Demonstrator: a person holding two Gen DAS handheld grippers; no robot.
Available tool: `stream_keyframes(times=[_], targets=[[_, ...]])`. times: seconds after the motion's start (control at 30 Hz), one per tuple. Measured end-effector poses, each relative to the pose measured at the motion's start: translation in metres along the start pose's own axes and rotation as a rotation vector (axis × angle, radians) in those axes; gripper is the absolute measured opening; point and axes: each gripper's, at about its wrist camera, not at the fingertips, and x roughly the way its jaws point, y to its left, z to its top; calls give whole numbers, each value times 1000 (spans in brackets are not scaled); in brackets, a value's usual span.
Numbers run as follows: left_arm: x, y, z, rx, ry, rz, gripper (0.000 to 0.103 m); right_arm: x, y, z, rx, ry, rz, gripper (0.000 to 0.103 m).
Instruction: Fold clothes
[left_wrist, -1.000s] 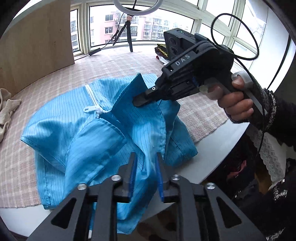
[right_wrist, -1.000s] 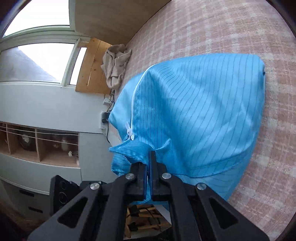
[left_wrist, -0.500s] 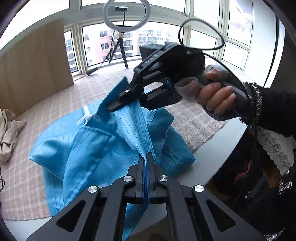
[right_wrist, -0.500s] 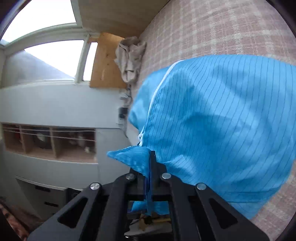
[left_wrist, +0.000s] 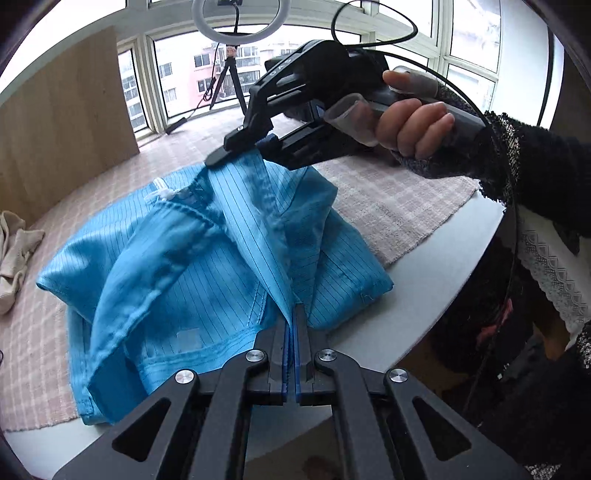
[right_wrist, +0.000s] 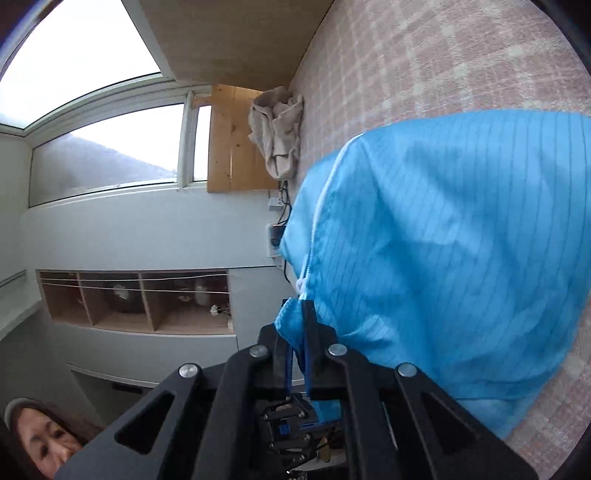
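A blue pinstriped jacket (left_wrist: 177, 266) with a white zipper (left_wrist: 162, 192) lies bunched on a pink checked cloth (left_wrist: 391, 206) over a round white table (left_wrist: 436, 280). My left gripper (left_wrist: 294, 314) is shut on a fold of the jacket near the table's front edge. The fabric runs taut from it up to my right gripper (left_wrist: 236, 155), which is shut on the jacket's collar edge and held above the table by a hand (left_wrist: 410, 125). In the right wrist view the jacket (right_wrist: 443, 258) hangs from the right gripper (right_wrist: 297, 314), its zipper (right_wrist: 314, 229) running down toward the fingers.
A crumpled beige garment (left_wrist: 14, 251) lies at the table's left edge, also visible as the beige garment (right_wrist: 277, 129). A wooden panel (left_wrist: 62, 122) stands behind. A ring light on a tripod (left_wrist: 232, 59) stands by the windows. A person's dark sleeve (left_wrist: 532, 173) reaches in from the right.
The left gripper closed on the jacket fold. The right gripper has lifted the collar higher and the fabric between both grippers has pulled taut.
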Motion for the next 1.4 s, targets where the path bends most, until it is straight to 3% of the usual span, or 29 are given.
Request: stream_keyframes(times=[0.1,0.17,0.27,0.33,0.43,0.53,0.63,0.73,0.8,0.87,1.07,1.1,1.17,1.27,1.4], targets=[[-13,4,-4,-23,32,18,7,-8,25,-1,-145,-50,-391,14],[-38,14,-9,-40,13,28,13,-18,47,-8,-226,-85,-485,15],[-68,36,-15,-32,0,102,30,-37,87,-30,-339,-154,-514,18],[-78,52,-17,-14,14,158,30,-35,109,-51,-394,-145,-488,38],[-69,64,-13,68,56,170,30,-6,125,-86,-455,-92,-469,42],[-50,65,-10,208,106,131,31,30,127,-118,-517,-13,-486,42],[-29,78,-7,259,149,88,31,68,122,-136,-587,48,-607,42],[-18,102,-3,220,178,17,28,95,116,-152,-648,96,-714,42],[-16,118,-2,173,191,-42,13,110,116,-158,-696,117,-790,42],[-14,130,-2,150,199,-104,8,123,115,-162,-728,155,-846,42],[-20,156,1,68,144,-227,5,152,105,-167,-840,225,-1084,42],[-22,159,1,59,129,-234,4,155,103,-166,-844,237,-1104,39],[-26,167,1,35,99,-244,3,157,99,-163,-822,252,-1134,6],[-32,188,-6,-58,42,-264,2,138,107,-157,-765,169,-1146,2],[-37,212,-14,-171,-19,-283,3,91,133,-159,-700,-57,-1124,1]])
